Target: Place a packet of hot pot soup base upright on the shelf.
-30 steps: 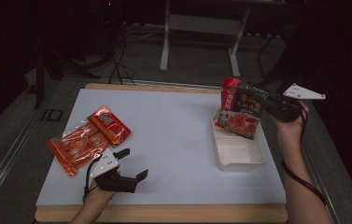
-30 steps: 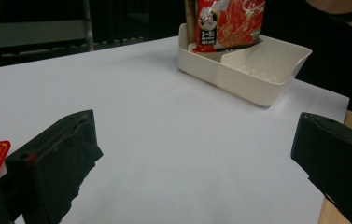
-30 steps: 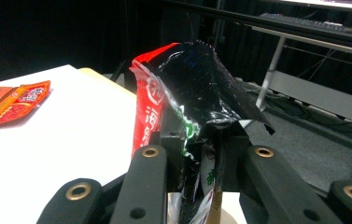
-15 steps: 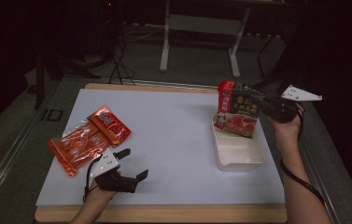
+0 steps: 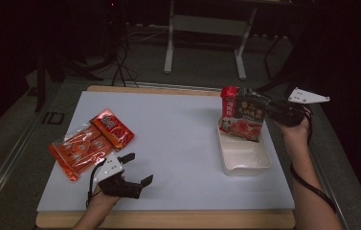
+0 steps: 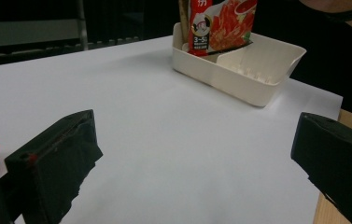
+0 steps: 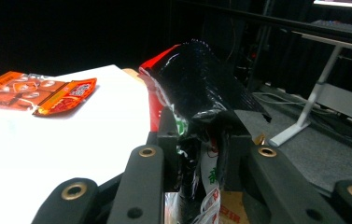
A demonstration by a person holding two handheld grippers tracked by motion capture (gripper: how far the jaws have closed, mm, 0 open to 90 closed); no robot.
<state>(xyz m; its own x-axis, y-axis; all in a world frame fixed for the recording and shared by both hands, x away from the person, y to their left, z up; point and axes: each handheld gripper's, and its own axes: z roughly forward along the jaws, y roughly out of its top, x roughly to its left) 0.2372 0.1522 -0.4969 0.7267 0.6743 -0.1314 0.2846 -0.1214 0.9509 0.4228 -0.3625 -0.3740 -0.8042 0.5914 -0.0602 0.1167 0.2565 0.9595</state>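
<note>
A dim room with dark floor and a pale metal stand (image 5: pixel 206 38) behind it surrounds the table (image 5: pixel 168 143), whose top is a white sheet edged in wood. On the table's right side sits a white tray (image 5: pixel 245 158) with an inner divider; at its far end a dark-topped food packet (image 5: pixel 247 120) stands upright, its lower edge down inside the tray, with a red packet (image 5: pixel 228 103) upright just beside it. On the left side lie a clear orange snack bag (image 5: pixel 75 151) and a smaller orange pouch (image 5: pixel 112 128), overlapping. The right forearm reaches along the table's right edge, its hand level, and the right tool (image 5: pixel 269 109) pinches the dark packet's top between its jaws. The left hand rests low near the front edge, its left tool (image 5: pixel 137 168) spread wide over bare sheet, holding nothing.
</note>
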